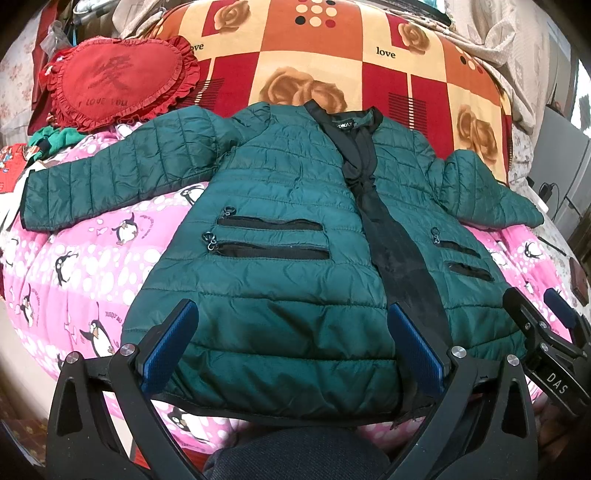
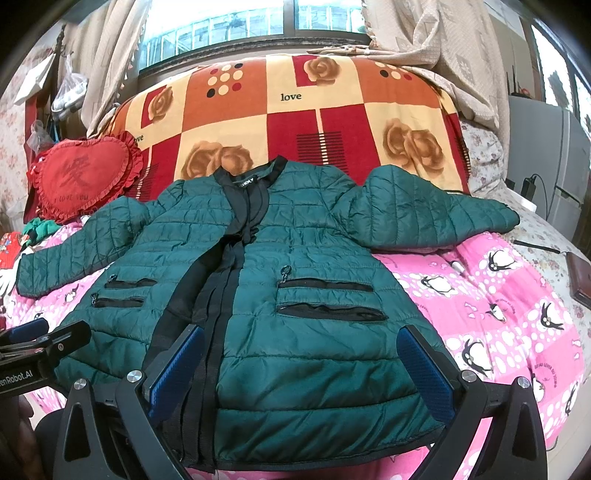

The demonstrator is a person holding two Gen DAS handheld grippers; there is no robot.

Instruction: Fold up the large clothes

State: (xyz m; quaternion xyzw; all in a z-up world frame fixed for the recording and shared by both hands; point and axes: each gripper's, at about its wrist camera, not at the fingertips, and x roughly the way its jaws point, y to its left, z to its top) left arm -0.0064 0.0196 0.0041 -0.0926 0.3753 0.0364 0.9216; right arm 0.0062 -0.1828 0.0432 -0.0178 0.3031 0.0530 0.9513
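On the far left we see a red heart pillow with frilly edges, up by the top of the bed. Next to it, a green puffy jacket lies flat on the pink penguin blanket, front side up. Its sleeves are spread out to both sides. The left sleeve lies near the pillow. The jacket has black zipper pockets and a black strip down the middle.

Our left gripper is over the bottom edge of the jacket. Its two blue fingers are spread wide apart, and they are not holding anything. The jacket's hem sits between them.

More to the right, our right gripper is also over the hem, on the other half of the jacket. Its blue fingers are wide apart too, with nothing held.

Behind the jacket is an orange and red blanket with roses and the word "love". A window with curtains is behind that.
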